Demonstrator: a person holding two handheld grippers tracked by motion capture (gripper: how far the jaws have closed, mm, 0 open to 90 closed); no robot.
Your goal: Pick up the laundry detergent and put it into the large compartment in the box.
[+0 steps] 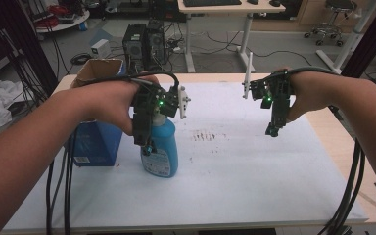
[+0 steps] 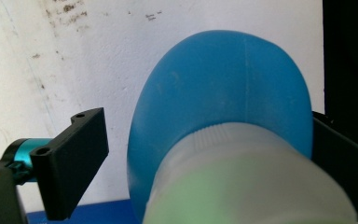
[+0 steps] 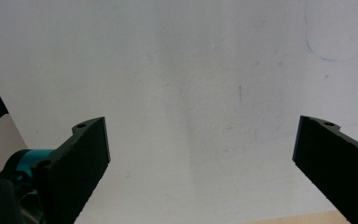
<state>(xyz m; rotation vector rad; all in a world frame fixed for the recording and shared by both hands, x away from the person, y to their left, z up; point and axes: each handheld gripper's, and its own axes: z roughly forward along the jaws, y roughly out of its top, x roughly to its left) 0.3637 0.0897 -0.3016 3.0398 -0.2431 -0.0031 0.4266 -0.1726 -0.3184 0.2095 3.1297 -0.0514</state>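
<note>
Blue plastic is what we are seeing first: at the far left, just beside our left claw (image 1: 150,145), a blue box (image 1: 95,142) is standing on the table's white cover (image 1: 235,171), with an open cardboard box (image 1: 99,70) behind it. We are holding the left claw pointing down over a blue bottle (image 1: 162,149), which is standing upright directly below it, just right of the blue box. In the left gripper view the bottle (image 2: 223,116) is sitting between the black jaws, its pale ribbed cap closest to the camera. The right jaw is lying against the bottle's side, while a clear strip of white cover is showing between the left jaw and the bottle, so the claw is spread around the bottle rather than clamped on it.

Moving right, a patch of faint brown marks (image 1: 206,135) is lying on the cover between our two claws. Our right claw (image 1: 273,128) is hanging well apart from the bottle, tilted downward above bare cover. In the right gripper view its jaws are standing wide apart with nothing between them, and a thin blue line (image 3: 324,53) is curving across the cover beyond its right jaw.
</note>
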